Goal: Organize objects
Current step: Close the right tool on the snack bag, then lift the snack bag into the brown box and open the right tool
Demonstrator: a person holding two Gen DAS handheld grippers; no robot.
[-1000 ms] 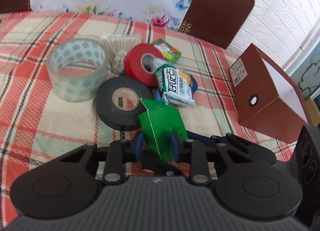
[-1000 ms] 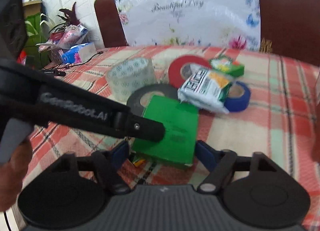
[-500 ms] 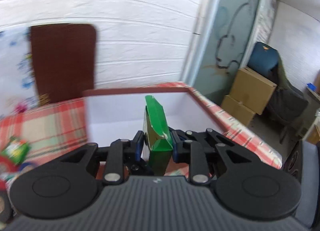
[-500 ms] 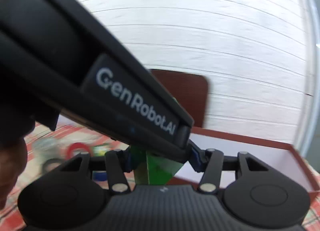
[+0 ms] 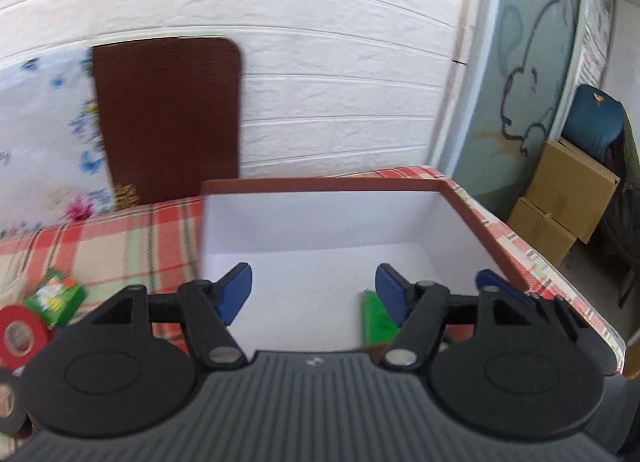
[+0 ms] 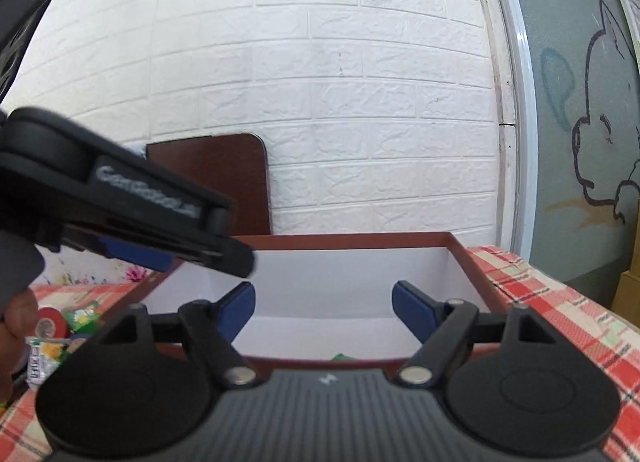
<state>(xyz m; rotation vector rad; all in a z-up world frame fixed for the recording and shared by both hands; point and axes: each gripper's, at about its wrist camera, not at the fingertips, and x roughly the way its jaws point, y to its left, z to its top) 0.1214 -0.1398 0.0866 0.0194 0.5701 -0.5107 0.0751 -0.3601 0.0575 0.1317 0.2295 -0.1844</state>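
A brown box with a white inside stands open on the checked tablecloth; it also shows in the right wrist view. The green carton lies inside the box near its front wall; only a sliver of it shows in the right wrist view. My left gripper is open and empty over the box. My right gripper is open and empty over the box's near edge. The left gripper's body crosses the right wrist view.
On the cloth left of the box lie a red tape roll, a small green packet and a black tape roll. A brown chair back stands behind the table. Cardboard boxes sit on the floor at right.
My left gripper has opened and let go of the green carton, which dropped into the box. Both grippers stay over the box.
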